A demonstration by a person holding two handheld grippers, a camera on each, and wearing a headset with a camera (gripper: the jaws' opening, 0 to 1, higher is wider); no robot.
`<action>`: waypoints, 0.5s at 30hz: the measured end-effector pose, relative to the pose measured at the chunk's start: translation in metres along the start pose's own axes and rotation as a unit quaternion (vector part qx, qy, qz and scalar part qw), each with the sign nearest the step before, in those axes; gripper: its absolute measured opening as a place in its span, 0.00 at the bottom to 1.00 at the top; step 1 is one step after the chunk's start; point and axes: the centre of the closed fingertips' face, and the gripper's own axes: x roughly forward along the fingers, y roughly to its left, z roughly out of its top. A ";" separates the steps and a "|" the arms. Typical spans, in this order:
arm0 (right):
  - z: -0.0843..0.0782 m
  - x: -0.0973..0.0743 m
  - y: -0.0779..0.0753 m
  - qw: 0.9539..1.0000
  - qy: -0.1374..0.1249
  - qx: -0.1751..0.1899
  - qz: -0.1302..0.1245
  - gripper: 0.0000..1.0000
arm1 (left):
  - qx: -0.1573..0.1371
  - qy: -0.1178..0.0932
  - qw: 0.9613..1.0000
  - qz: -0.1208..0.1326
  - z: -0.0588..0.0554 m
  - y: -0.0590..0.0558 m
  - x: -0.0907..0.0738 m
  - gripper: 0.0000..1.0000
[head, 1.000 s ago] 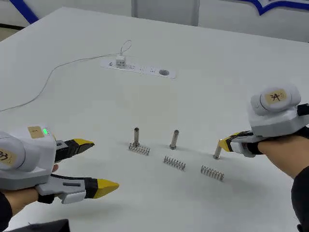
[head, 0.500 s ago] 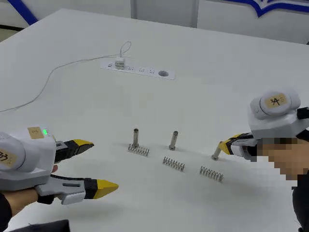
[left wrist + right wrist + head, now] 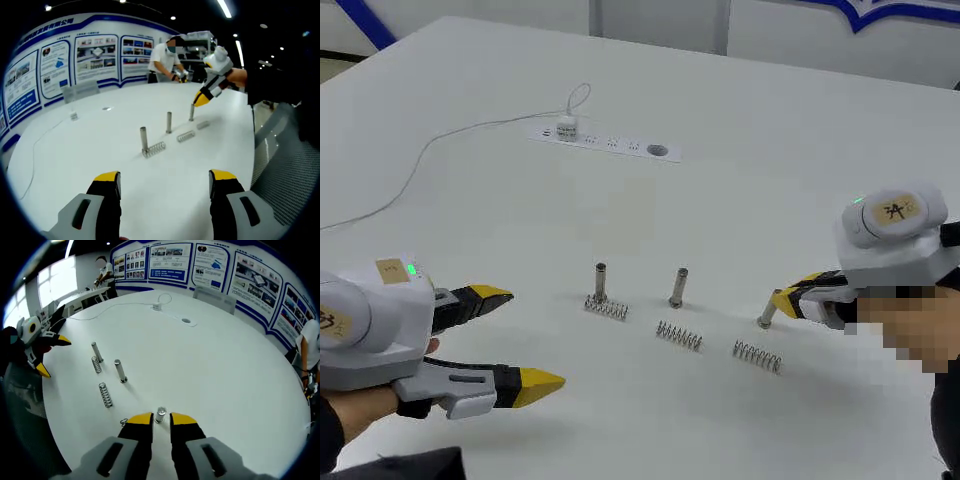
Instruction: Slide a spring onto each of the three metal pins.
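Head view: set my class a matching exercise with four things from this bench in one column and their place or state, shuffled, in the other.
Column one
1 left gripper
2 right gripper
3 power strip
4 middle pin

Column two
A far side of the table
B jaws wide apart
C upright and bare
D jaws flanking the right pin's top

Pairs: 1-B, 2-D, 3-A, 4-C

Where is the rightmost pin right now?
In the head view the rightmost pin leans at the right end of the row, pinched between the tips of the right tongs, with a spring lying just in front of it.
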 end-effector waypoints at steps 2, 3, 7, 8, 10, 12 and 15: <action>-0.001 -0.002 0.000 1.000 0.000 -0.002 0.000 0.14 | 0.000 0.000 1.000 0.000 0.000 0.000 0.000 0.73; -0.002 -0.003 0.001 1.000 0.000 -0.003 0.000 0.15 | -0.001 0.000 1.000 0.000 0.000 0.000 0.000 0.73; -0.006 -0.007 0.003 1.000 0.002 -0.005 0.004 0.15 | -0.001 0.000 1.000 0.000 0.000 0.000 0.000 0.73; -0.008 -0.008 0.005 1.000 0.003 -0.006 0.007 0.15 | 0.000 0.000 1.000 0.000 0.000 0.000 0.000 0.73; -0.011 -0.009 0.009 1.000 0.006 -0.009 0.013 0.15 | -0.001 0.000 1.000 0.000 0.000 0.000 0.000 0.73; -0.013 -0.009 0.013 1.000 0.008 -0.014 0.021 0.15 | -0.001 0.000 1.000 0.000 -0.001 0.001 0.000 0.73; -0.015 -0.009 0.022 0.999 0.011 -0.022 0.035 0.15 | -0.001 0.000 1.000 0.001 -0.001 0.001 0.000 0.73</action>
